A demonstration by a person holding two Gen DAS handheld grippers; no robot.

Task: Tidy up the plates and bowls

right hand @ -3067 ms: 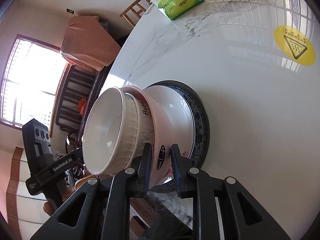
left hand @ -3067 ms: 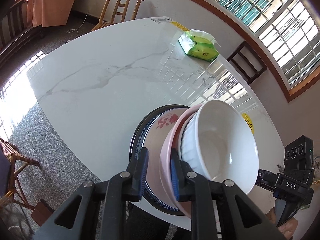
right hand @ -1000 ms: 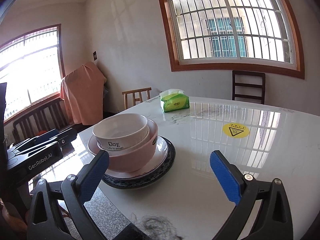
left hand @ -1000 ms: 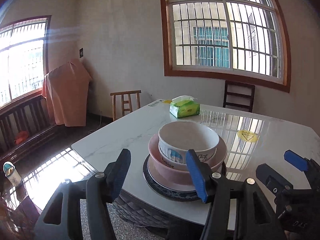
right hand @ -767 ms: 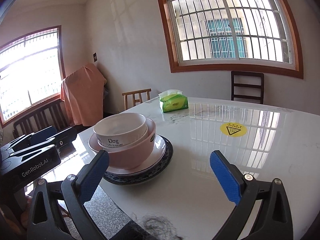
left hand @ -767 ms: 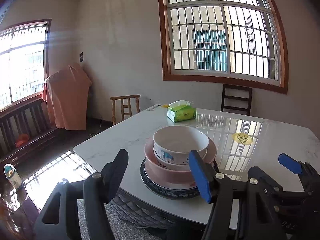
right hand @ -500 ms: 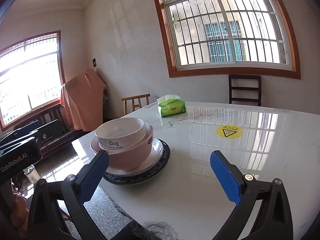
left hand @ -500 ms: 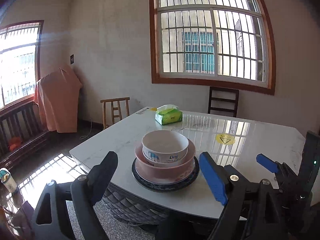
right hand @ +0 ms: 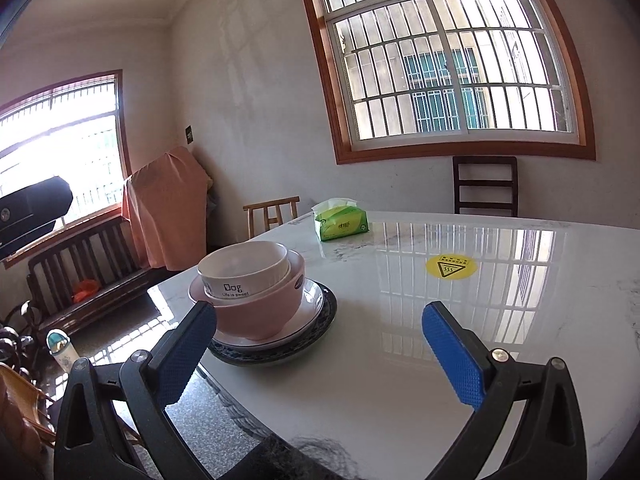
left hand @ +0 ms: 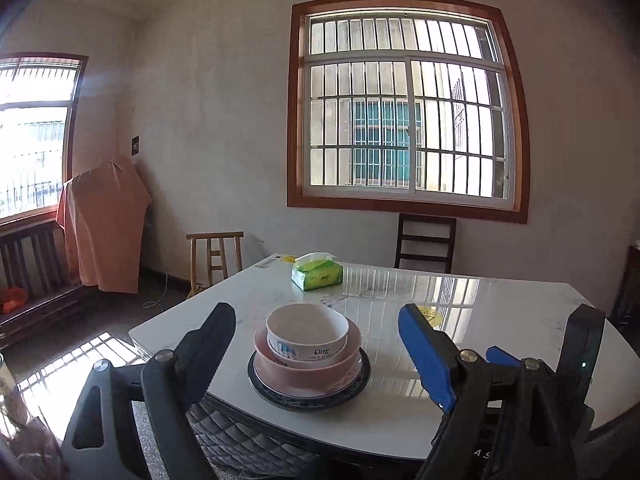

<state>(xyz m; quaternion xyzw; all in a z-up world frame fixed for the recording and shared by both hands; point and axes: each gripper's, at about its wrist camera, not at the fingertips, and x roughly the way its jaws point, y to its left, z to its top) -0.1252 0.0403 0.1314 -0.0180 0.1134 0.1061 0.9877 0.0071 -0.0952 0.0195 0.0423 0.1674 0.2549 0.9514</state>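
Note:
A stack stands near the front left corner of the white marble table [left hand: 500,320]: a white bowl [left hand: 307,330] with "Dog" on it sits in a pink bowl [left hand: 308,368], on a white plate, on a dark blue-rimmed plate [left hand: 308,398]. The stack also shows in the right wrist view: white bowl [right hand: 244,266], pink bowl [right hand: 260,312], blue-rimmed plate [right hand: 276,350]. My left gripper [left hand: 316,344] is open and empty, held back from the stack. My right gripper [right hand: 320,344] is open and empty, to the right of the stack.
A green tissue pack [left hand: 317,272] lies at the table's far side. A yellow warning sticker [right hand: 451,267] is on the tabletop. A wooden chair [left hand: 216,260] and a dark chair [left hand: 425,242] stand behind the table. A bench [right hand: 88,268] lines the left wall.
Both grippers let go of the stack, opened wide and drew back from the table. The stack now rests level on the table.

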